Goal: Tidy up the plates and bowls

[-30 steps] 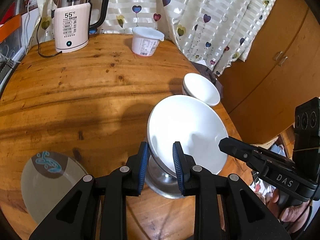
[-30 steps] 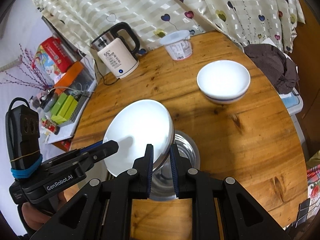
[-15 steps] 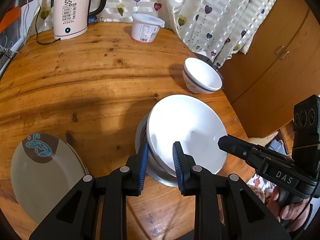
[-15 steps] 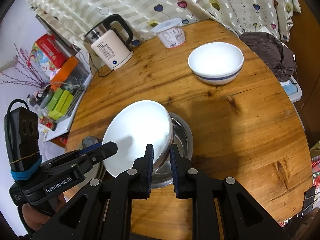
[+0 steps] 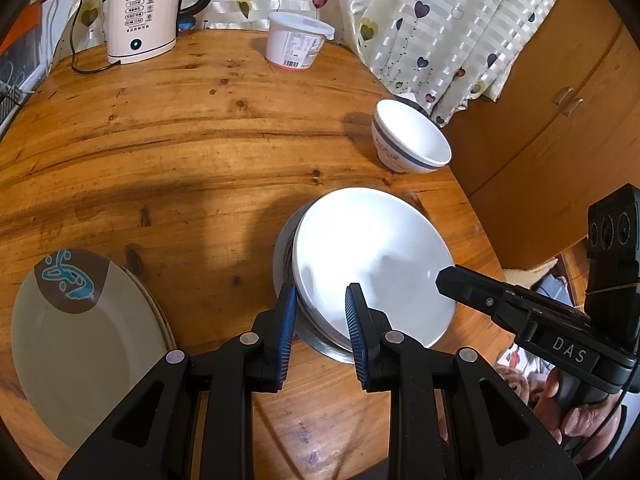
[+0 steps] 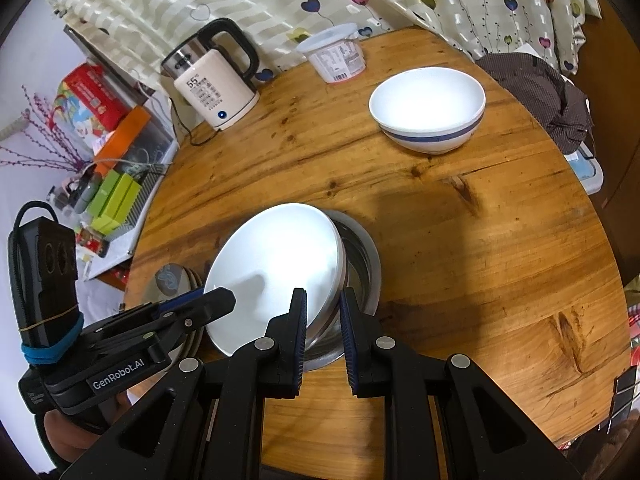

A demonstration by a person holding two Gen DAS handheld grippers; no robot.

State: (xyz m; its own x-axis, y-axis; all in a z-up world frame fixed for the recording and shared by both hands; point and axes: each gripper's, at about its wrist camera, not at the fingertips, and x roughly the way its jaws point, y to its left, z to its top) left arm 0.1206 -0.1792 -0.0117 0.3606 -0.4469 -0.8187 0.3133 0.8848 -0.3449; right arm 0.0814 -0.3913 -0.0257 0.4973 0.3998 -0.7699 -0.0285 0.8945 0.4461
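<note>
A large white bowl (image 5: 372, 260) is held over a steel bowl (image 5: 286, 264) on the round wooden table (image 5: 180, 152). My left gripper (image 5: 320, 312) is shut on the white bowl's near rim. My right gripper (image 6: 323, 318) is shut on its opposite rim; the white bowl (image 6: 276, 268) and steel bowl (image 6: 360, 256) show there too. A white bowl with a blue band (image 5: 412, 144) stands apart at the table's far right, also in the right wrist view (image 6: 428, 108). Grey plates with a blue mark (image 5: 80, 352) are stacked at the left.
A kettle (image 5: 144, 8) with a cord and a white lidded tub (image 5: 298, 40) stand at the back by the curtain. A wooden cabinet (image 5: 560, 92) is right of the table. Dark cloth (image 6: 536, 92) lies beyond the table edge. Cluttered shelves (image 6: 108, 168) are at the left.
Both grippers have carried the white bowl lower, closer to the steel bowl. The view has shifted so that the plates and the banded bowl appear nearer.
</note>
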